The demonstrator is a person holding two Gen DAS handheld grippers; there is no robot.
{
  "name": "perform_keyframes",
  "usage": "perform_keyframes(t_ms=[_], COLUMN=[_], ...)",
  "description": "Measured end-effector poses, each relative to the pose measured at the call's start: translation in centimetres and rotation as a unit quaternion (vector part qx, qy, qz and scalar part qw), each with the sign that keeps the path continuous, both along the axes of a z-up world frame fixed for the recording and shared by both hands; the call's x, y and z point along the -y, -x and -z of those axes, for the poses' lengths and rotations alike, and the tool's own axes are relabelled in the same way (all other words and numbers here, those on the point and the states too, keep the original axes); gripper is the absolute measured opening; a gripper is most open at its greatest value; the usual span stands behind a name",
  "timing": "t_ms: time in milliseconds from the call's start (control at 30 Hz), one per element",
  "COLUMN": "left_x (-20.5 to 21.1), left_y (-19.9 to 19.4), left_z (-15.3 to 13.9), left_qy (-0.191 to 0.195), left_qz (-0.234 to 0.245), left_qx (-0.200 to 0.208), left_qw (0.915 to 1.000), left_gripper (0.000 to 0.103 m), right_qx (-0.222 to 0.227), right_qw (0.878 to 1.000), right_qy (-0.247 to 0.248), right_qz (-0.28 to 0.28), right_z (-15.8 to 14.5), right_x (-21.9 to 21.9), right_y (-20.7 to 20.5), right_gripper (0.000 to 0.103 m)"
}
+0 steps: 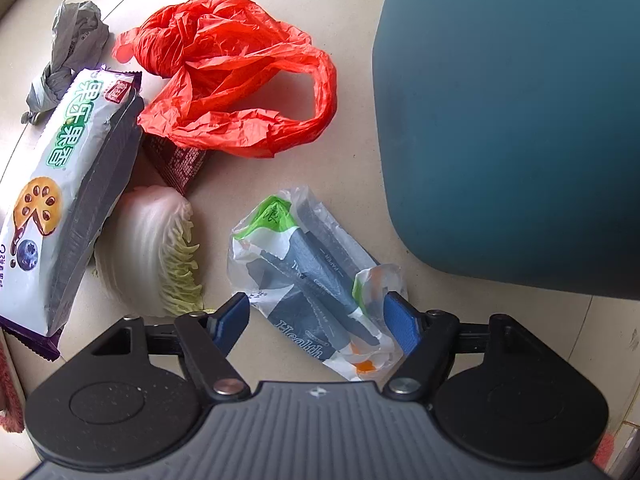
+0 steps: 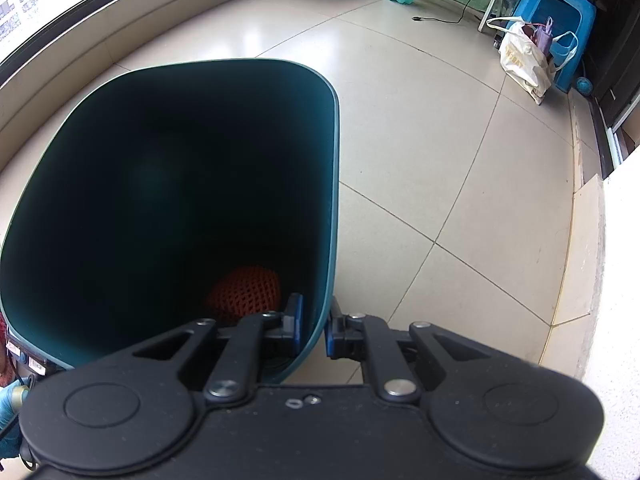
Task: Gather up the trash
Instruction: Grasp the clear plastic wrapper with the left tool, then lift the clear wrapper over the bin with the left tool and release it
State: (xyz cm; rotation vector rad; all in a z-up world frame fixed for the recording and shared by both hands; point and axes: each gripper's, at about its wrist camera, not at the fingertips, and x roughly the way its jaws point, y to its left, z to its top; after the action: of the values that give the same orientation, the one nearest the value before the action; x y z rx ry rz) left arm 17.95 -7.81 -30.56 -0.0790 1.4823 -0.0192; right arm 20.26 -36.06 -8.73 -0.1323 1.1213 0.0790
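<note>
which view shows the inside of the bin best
The right wrist view: it looks down into the open bin, showing its dark inside and an orange net at the bottom. The left wrist view shows only the bin's blue outer wall, nothing inside.

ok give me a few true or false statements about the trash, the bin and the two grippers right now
1. The right gripper is clamped on the rim of the teal bin. True.
2. The bin holds nothing. False: an orange mesh ball lies at its bottom.
3. The left gripper has the crumpled tissue wrapper between its fingers. True; the pads do not clearly press it.
4. The red plastic bag is already in the bin. False: it lies on the floor beside the bin.
5. The cabbage leaf lies next to the biscuit packet. True.
</note>
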Motion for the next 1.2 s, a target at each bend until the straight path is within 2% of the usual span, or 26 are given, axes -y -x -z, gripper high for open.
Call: perform_keyframes(t_ms=[67, 100, 267, 367, 600, 700, 800, 1067, 1200], left_x=[-0.1, -0.1, 0.2, -0.2, -1.6, -2.4, -2.5, -0.9, -0.6], left_y=[0.1, 0.2, 0.6, 0.5, 1.0, 1.4, 1.7, 3.0, 3.4], left_z=[0.5, 0.7, 0.0, -0.7, -3.3, -5.3, -7.8, -16.3, -20.2], left_qy=[0.003, 0.002, 0.005, 0.013, -0.004, -0.005, -0.016, -0.019, -0.006], left_qz=[0.003, 0.003, 0.015, 0.004, 0.0, -0.01, -0.007, 0.028, 0.049], left_qx=[-0.01, -0.013, -0.006, -0.004, 0.0, -0.002, 0.008, 0.066, 0.093], left_qw=[0.9999, 0.9999, 0.9999, 0.9999, 1.0, 0.9999, 0.9998, 0.9972, 0.9944], left_gripper=[0.047, 0.043, 0.01, 0.005, 0.004, 0.004, 0.004, 0.004, 0.004], right_qx=[0.0, 0.0, 0.002, 0.002, 0.006, 0.005, 0.004, 0.003, 0.004], right_qw=[1.0, 1.0, 1.0, 1.0, 1.0, 1.0, 1.0, 1.0, 1.0], right_qy=[0.0, 0.0, 0.006, 0.008, 0.013, 0.01, 0.009, 0.012, 0.016], right_qz=[0.0, 0.0, -0.002, -0.002, -0.003, -0.001, -0.001, 0.001, -0.002], right_z=[0.0, 0.0, 0.2, 0.3, 0.5, 0.4, 0.4, 0.4, 0.4], right_x=[0.0, 0.0, -0.3, -0.4, -0.8, -0.7, -0.6, -0.8, -0.8], right_y=[0.0, 0.0, 0.1, 0.2, 0.4, 0.4, 0.4, 0.3, 0.2], right_gripper=[0.01, 0.01, 0.01, 0.01, 0.01, 0.01, 0.01, 0.01, 0.01])
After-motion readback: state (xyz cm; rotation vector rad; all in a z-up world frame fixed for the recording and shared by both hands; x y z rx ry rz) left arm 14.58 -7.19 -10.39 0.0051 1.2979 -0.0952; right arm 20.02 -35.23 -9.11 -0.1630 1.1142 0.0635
